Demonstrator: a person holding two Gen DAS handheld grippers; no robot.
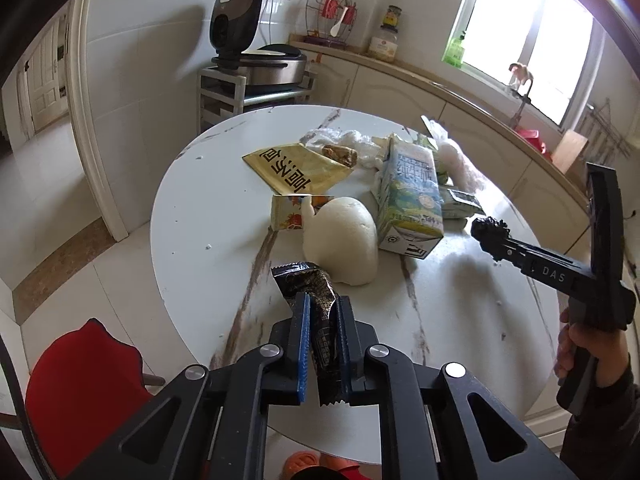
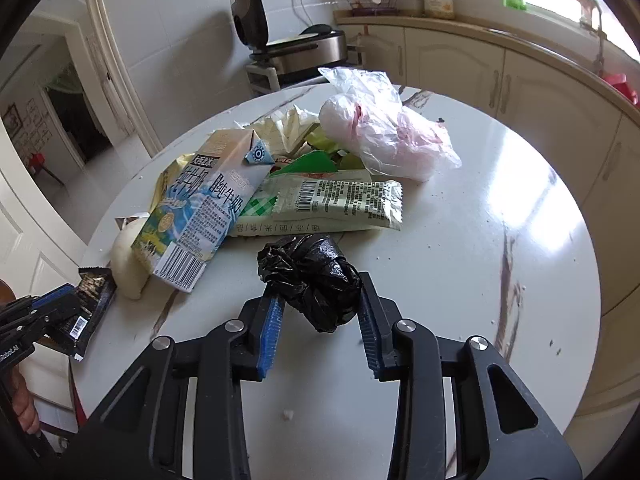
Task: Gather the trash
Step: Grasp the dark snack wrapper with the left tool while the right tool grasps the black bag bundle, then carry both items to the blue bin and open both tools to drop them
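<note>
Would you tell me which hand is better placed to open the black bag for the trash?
Probably the right: its gripper already holds the black bag, while the left gripper is shut on a dark wrapper.

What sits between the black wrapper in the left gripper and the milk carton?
A white steamed bun lies between the black wrapper and the milk carton, shown in the left wrist view.

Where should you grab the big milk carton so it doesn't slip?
The milk carton lies on its side on the table, its flat barcode end facing the grippers. Probably best to grip across its long flat sides near the middle, coming down from above: those faces are parallel. The folded top looks uneven, and the white bun crowds its left side.
</note>
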